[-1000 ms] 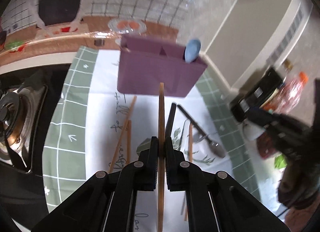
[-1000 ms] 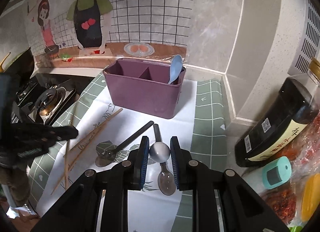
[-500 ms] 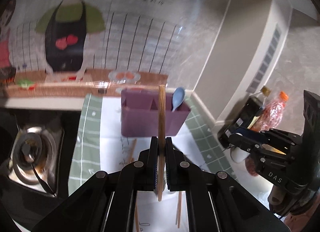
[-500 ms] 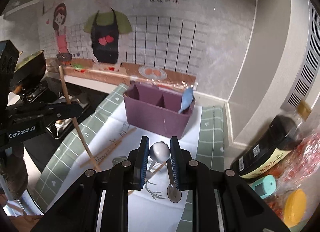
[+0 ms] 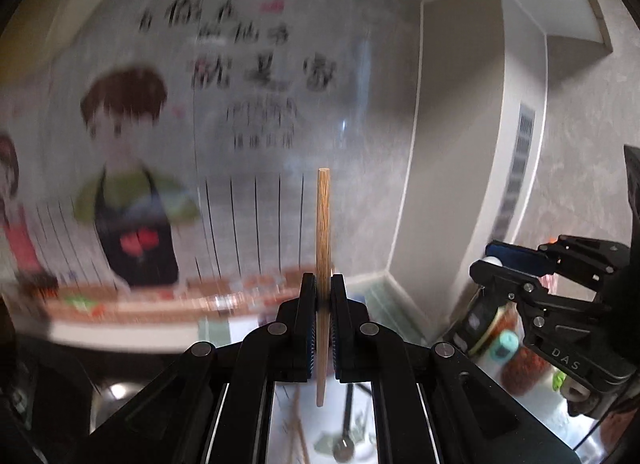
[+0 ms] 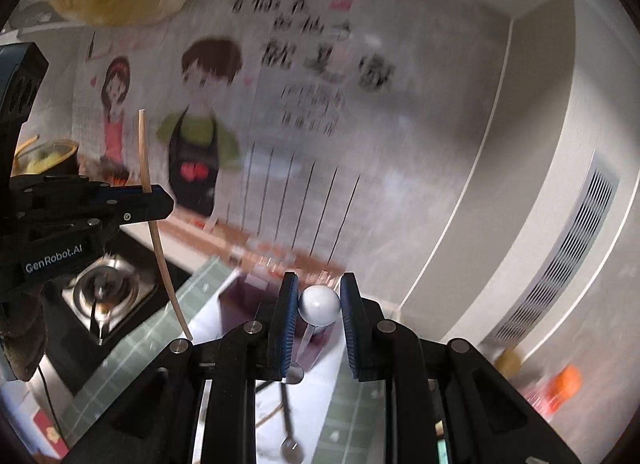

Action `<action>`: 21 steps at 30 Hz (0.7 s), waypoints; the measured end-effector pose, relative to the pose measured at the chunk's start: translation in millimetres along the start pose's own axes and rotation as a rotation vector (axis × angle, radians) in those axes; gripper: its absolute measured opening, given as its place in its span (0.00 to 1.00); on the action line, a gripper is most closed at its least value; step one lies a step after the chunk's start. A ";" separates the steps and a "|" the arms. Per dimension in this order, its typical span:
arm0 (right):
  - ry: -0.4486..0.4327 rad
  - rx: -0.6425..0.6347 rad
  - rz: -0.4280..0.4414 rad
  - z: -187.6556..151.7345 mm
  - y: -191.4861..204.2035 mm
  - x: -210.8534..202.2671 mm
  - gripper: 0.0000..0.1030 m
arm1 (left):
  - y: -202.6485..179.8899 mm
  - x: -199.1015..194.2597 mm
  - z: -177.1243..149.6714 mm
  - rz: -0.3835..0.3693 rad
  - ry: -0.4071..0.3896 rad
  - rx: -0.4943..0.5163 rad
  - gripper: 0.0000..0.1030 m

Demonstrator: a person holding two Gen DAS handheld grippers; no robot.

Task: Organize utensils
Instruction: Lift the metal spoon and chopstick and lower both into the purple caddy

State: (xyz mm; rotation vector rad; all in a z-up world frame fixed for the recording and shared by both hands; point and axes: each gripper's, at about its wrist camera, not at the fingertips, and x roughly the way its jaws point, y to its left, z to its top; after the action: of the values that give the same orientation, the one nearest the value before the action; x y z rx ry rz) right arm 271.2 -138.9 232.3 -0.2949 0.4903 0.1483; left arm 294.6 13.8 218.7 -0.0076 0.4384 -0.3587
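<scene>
Slippage is the likely trouble: the left gripper (image 5: pixel 323 296) has its jaws pressed on one thin wooden chopstick (image 5: pixel 323 232), upright, gripped partway along. The right gripper (image 6: pixel 319 306) pinches a glossy white spoon (image 6: pixel 319 304) by its rounded end. Both hang above the purple organizer (image 6: pixel 240 300), blurred below.

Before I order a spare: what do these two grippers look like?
Both are matte black linkage frames with silver pivot rivets and ribbed blue finger pads. The left gripper carries white "GenRobot.AI" lettering, with a thin black cable below it. The right gripper is marked "DAS". No sleeves show.
</scene>
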 end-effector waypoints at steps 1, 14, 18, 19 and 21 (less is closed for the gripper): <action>-0.018 -0.006 -0.010 12.0 -3.7 -3.2 0.19 | -0.6 -2.3 11.5 0.007 -0.020 0.010 0.06; -0.095 0.024 -0.079 74.6 -36.0 20.2 0.19 | 3.2 43.8 58.8 0.038 -0.036 0.014 0.06; -0.058 0.032 -0.053 67.9 -36.0 57.9 0.19 | 7.2 76.2 52.6 0.042 0.004 0.010 0.06; -0.050 0.036 -0.045 66.2 -36.5 65.1 0.19 | 9.4 83.7 50.3 0.042 0.014 0.006 0.06; -0.031 0.043 -0.030 61.9 -36.9 82.0 0.19 | 15.1 102.2 44.8 0.036 0.041 -0.008 0.06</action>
State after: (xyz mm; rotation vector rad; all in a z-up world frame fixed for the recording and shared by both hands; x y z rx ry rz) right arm 377.8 -148.8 253.6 -0.2576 0.4573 0.1132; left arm 404.6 -10.0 215.8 0.0004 0.4803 -0.3223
